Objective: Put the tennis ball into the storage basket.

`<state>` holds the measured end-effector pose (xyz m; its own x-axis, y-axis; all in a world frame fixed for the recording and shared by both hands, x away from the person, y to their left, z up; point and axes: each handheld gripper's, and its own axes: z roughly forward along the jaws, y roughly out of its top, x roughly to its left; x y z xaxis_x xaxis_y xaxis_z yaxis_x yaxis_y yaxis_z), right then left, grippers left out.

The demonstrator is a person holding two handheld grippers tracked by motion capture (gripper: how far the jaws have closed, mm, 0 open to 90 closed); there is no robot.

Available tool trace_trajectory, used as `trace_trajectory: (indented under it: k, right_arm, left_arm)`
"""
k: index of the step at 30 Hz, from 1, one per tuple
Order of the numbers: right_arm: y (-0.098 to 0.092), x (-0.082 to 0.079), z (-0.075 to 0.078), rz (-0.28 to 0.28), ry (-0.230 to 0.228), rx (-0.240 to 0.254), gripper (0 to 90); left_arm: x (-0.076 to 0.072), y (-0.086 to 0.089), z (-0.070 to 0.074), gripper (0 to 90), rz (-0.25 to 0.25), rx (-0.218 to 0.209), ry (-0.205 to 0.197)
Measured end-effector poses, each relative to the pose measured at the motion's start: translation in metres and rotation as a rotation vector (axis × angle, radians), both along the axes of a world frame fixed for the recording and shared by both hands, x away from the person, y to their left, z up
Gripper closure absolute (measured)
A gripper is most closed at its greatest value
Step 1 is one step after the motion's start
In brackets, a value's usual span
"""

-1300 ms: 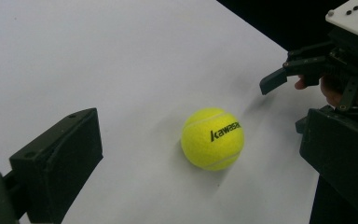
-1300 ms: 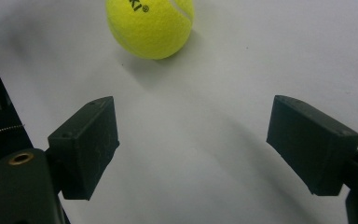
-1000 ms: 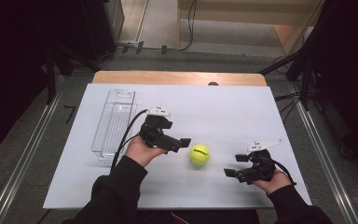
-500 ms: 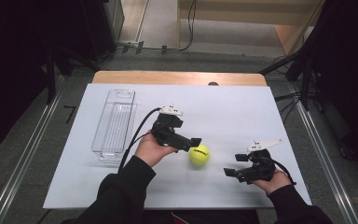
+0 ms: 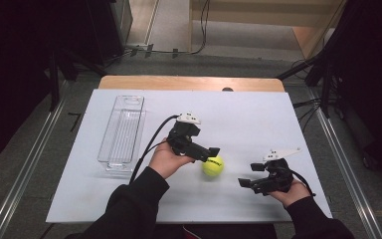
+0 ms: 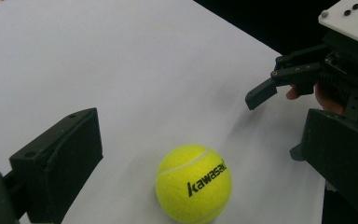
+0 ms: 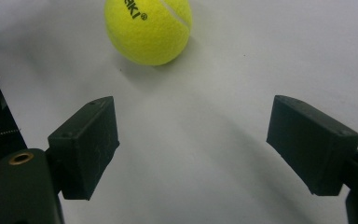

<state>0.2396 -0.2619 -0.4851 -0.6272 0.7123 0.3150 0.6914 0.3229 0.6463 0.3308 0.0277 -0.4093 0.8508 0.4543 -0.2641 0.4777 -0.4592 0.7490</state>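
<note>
The ball is a fuzzy yellow-green sphere with a pale curved seam, lying on the smooth white worktop between the two hands, nearer the left one. In the left gripper view the ball carries black lettering, "kawasaki", which the high view is too small to show. The left claw hangs just above the ball, its blocky matte black jaws spread wide to either side of it and not touching it. The right claw rests apart from the ball, released, jaws wide. In the right gripper view the ball sits beyond the jaws at the top edge. The left gripper view also shows the right claw farther off. A clear ribbed plastic tray, long and rectangular, stands on the worktop's left part, well apart from the ball.
</note>
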Motion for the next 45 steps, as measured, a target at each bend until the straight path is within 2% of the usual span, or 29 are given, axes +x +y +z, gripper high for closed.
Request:
trace_trajectory:
  k: [19,20,23,28,33,35,39,42,45]
  right_arm:
    - [0.000,0.000,0.000,0.005,0.004,-0.001,14.6]
    - [0.001,0.000,0.000,0.005,0.004,0.000,14.6]
    - [0.001,0.000,0.000,0.004,0.004,-0.002,14.6]
    - [0.001,0.000,0.000,0.005,0.004,-0.002,14.6]
    - [0.001,0.000,0.000,0.004,0.004,-0.003,14.6]
    - [0.001,0.000,0.000,0.004,0.005,-0.001,14.6]
    - [0.001,0.000,0.000,0.004,0.005,-0.003,14.6]
    - [0.000,0.000,0.000,0.003,0.005,-0.003,14.6]
    - [0.000,0.000,0.000,0.002,0.005,-0.004,14.6]
  left_arm:
    - [-0.006,-0.012,-0.012,0.0,-0.026,0.018,-0.012]
    - [-0.006,-0.013,-0.013,0.0,-0.028,0.023,-0.011]
    - [-0.006,-0.015,-0.019,0.0,-0.026,0.000,0.013]
    - [-0.007,-0.017,-0.025,0.0,-0.033,0.035,0.013]
    - [-0.006,-0.018,-0.032,0.0,-0.030,0.033,0.030]
    - [-0.006,-0.019,-0.035,0.0,-0.033,0.048,0.027]
    - [-0.006,-0.020,-0.041,0.0,-0.035,0.032,0.045]
    - [-0.007,-0.022,-0.045,0.0,-0.041,0.058,0.040]
    - [-0.007,-0.023,-0.049,0.0,-0.045,0.063,0.049]
